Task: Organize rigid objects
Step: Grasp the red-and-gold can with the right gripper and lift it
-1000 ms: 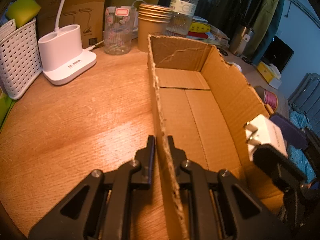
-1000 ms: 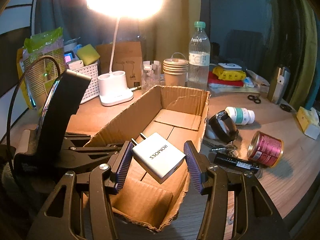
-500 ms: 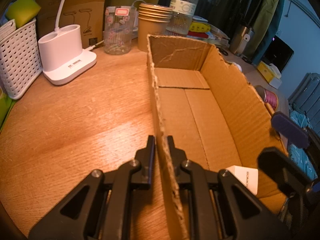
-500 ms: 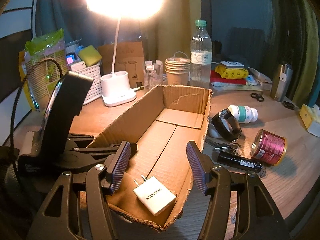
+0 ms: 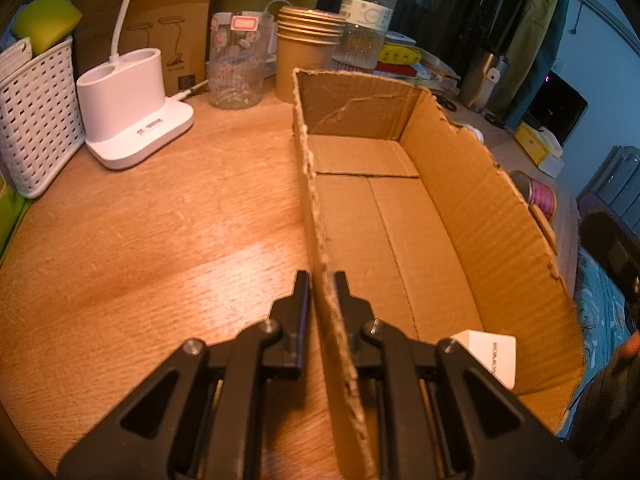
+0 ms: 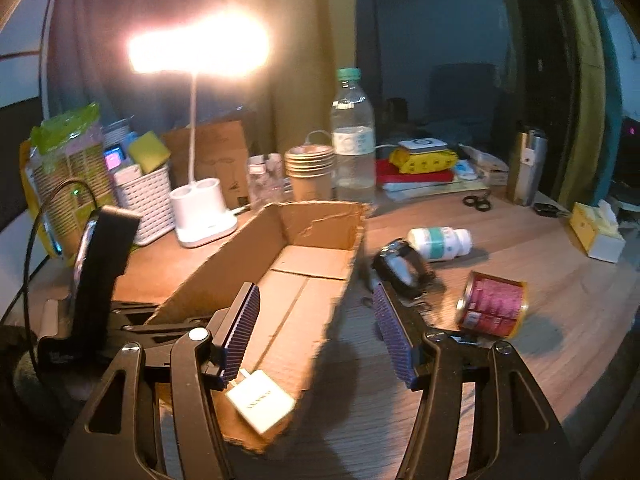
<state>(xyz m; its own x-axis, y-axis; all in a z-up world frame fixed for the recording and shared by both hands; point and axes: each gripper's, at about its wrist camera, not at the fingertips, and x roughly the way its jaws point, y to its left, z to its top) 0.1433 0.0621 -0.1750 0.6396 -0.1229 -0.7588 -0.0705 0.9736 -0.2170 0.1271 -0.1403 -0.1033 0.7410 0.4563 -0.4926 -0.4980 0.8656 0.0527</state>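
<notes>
Lying flat in the near end of the cardboard box — white charger, prongs pointing toward the left gripper, long axis roughly across the box. Clamping the box's side wall, left gripper; spreading wider, empty, above — right gripper.

A wooden table carries an open cardboard box. Left of the box stand a white lamp base and basket; right of it lie 1 red can and 1 pill bottle.
</notes>
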